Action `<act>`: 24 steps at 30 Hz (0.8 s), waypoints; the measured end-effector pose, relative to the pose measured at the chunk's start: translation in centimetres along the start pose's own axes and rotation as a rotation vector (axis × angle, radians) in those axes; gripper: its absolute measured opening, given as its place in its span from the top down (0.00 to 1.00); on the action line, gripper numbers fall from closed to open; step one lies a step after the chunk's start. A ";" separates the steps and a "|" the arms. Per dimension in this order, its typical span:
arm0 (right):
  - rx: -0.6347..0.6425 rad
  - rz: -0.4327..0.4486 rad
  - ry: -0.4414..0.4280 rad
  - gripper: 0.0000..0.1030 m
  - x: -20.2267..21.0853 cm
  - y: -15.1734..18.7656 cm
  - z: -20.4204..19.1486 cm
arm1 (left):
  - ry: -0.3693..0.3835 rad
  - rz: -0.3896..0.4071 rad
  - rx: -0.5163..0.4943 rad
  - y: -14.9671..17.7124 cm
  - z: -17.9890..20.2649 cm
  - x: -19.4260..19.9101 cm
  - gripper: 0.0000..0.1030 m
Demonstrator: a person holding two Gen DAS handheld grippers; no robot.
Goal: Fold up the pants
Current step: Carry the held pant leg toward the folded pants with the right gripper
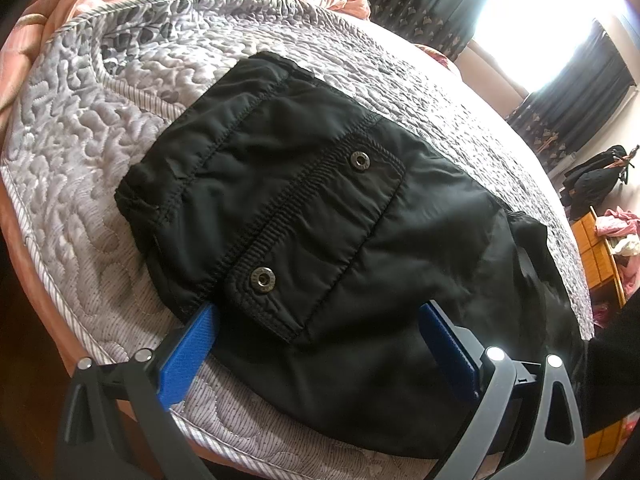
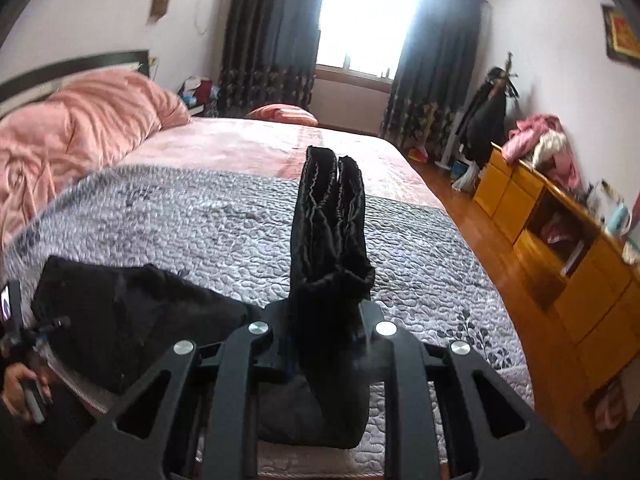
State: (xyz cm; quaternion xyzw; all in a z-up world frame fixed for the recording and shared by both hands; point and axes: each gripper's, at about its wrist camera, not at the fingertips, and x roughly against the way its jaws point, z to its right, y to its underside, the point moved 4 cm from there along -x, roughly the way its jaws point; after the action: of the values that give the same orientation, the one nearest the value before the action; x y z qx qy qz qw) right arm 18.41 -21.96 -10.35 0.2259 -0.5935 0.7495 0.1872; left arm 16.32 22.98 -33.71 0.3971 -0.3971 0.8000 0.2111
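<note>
Black pants (image 1: 320, 216) lie on a grey quilted bed cover (image 1: 80, 160), waistband toward the far left, a snap-buttoned pocket flap facing up. My left gripper (image 1: 320, 320) is open, its blue fingers (image 1: 192, 344) straddling the near edge of the pants just above the fabric. My right gripper (image 2: 324, 332) is shut on the bunched leg ends of the pants (image 2: 328, 220), which stick up beyond the jaws. The rest of the pants (image 2: 132, 312) lies flat at lower left in the right wrist view.
A pink blanket (image 2: 80, 128) is heaped at the head of the bed. The bed edge drops to a wooden floor (image 2: 480, 208) on the right. A yellow wooden dresser (image 2: 560, 232) with clothes on it stands along the right wall. A curtained window is at the far end.
</note>
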 end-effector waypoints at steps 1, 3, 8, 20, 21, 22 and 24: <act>0.020 -0.003 -0.003 0.83 -0.1 0.0 -0.8 | 0.000 0.000 0.000 0.0 0.0 0.0 0.04; 0.039 -0.006 -0.010 0.83 -0.3 0.0 -1.6 | 0.004 0.001 0.003 0.0 0.1 0.0 0.04; 0.084 -0.027 -0.022 0.83 -0.8 0.0 -3.7 | 0.020 0.005 0.012 0.1 0.0 0.2 0.04; 0.265 -0.070 0.010 0.83 -2.7 1.8 -9.0 | 0.049 0.011 0.036 0.2 -0.2 0.5 0.04; 0.276 -0.071 0.012 0.83 -2.8 2.0 -9.3 | 0.048 0.012 0.037 0.2 -0.2 0.5 0.04; 0.297 -0.073 0.012 0.83 -3.1 2.1 -9.9 | 0.049 0.013 0.039 0.1 -0.2 0.5 0.04; 0.320 -0.076 0.008 0.83 -3.3 2.4 -10.6 | 0.049 0.015 0.043 0.1 -0.2 0.5 0.04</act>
State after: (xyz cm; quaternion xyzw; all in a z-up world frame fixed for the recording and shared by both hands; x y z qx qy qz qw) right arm 18.56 -12.26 -16.17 0.2720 -0.4570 0.8277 0.1792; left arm 15.84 23.12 -33.48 0.3787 -0.3776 0.8195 0.2060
